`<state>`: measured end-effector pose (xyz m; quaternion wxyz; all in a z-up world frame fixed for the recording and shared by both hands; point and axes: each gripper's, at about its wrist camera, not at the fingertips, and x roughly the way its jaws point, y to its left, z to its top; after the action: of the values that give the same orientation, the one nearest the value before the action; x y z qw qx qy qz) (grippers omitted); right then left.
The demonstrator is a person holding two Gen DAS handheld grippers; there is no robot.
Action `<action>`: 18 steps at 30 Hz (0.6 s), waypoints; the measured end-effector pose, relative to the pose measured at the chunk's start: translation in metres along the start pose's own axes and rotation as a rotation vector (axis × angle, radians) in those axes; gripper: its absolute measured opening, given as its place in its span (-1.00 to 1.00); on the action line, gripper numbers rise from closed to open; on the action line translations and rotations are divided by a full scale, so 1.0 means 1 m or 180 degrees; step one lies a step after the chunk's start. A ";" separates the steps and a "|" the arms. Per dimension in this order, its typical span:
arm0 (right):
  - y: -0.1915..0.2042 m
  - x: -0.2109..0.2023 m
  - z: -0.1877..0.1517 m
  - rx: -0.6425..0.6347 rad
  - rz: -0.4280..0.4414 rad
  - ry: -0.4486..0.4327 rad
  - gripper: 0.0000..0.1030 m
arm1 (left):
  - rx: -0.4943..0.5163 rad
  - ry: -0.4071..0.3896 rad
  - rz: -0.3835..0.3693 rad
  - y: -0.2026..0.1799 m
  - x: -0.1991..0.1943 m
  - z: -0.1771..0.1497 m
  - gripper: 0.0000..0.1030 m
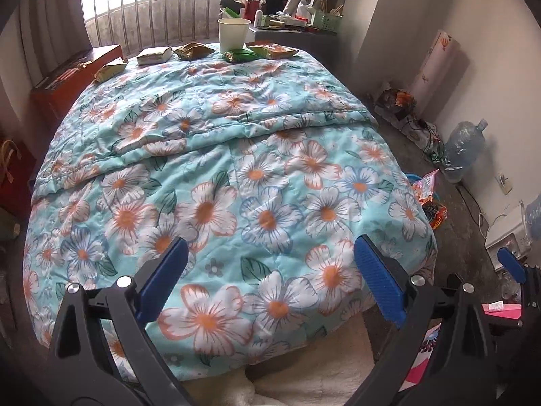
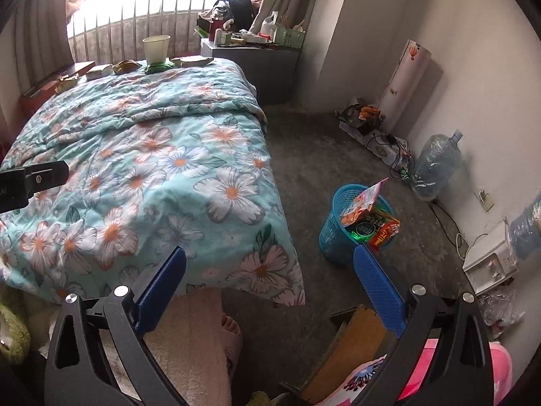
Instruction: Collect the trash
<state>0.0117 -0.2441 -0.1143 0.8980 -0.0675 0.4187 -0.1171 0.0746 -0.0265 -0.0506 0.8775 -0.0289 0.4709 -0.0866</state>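
Both tools stood wide, their blue pads far apart and nothing between them. The left tool [image 1: 270,270] hung over the near end of the bed [image 1: 236,176], pointing straight up its length; the right tool [image 2: 270,277] sat off the bed's right corner, over the floor.

The trash lay in a row across the far end of the bed, under the window rail: a white paper cup [image 1: 233,35] standing upright, a green wrapper [image 1: 240,55] at its foot, an orange-printed packet [image 1: 272,50] just right of the cup, and to the cup's left a crumpled olive packet [image 1: 191,50], a pale flat packet [image 1: 155,55] and a yellow wrapper [image 1: 111,69] near the bed's left edge. All lay well apart from both tools, dead ahead of the left one, with the row running crosswise to its reach.

The blue basket [image 2: 348,226], already holding packets, stood on the floor right of the bed, just ahead of the right tool's right pad. By my judgement the left tool was better lined up for the row, while the right was nearer the basket.
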 end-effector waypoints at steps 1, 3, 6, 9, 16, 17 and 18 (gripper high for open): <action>-0.001 0.000 0.000 0.0012 0.0005 -0.0004 0.87 | 0.0011 -0.0015 0.0023 0.000 -0.001 0.000 0.83; -0.003 -0.002 -0.002 0.0044 0.0002 -0.0019 0.87 | 0.0032 -0.0044 0.0063 -0.001 -0.004 0.000 0.83; -0.008 -0.006 -0.004 0.0086 -0.0005 -0.0032 0.87 | 0.0073 -0.0065 0.0107 -0.004 -0.007 0.000 0.83; -0.014 -0.011 -0.007 0.0127 -0.0044 -0.0052 0.87 | 0.0135 -0.0094 0.0144 -0.009 -0.011 0.001 0.83; -0.030 -0.018 -0.013 0.0262 -0.0075 -0.0106 0.87 | 0.0252 -0.0141 0.0180 -0.021 -0.019 0.000 0.83; -0.032 -0.019 -0.013 0.0277 -0.0070 -0.0124 0.87 | 0.0251 -0.0145 0.0169 -0.022 -0.019 0.000 0.83; -0.033 -0.021 -0.013 0.0287 -0.0071 -0.0142 0.87 | 0.0248 -0.0152 0.0157 -0.023 -0.020 0.001 0.83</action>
<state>-0.0164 -0.2705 -0.1003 0.9079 -0.0342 0.3920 -0.1444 0.0612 -0.0456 -0.0307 0.8908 0.0148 0.4466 -0.0825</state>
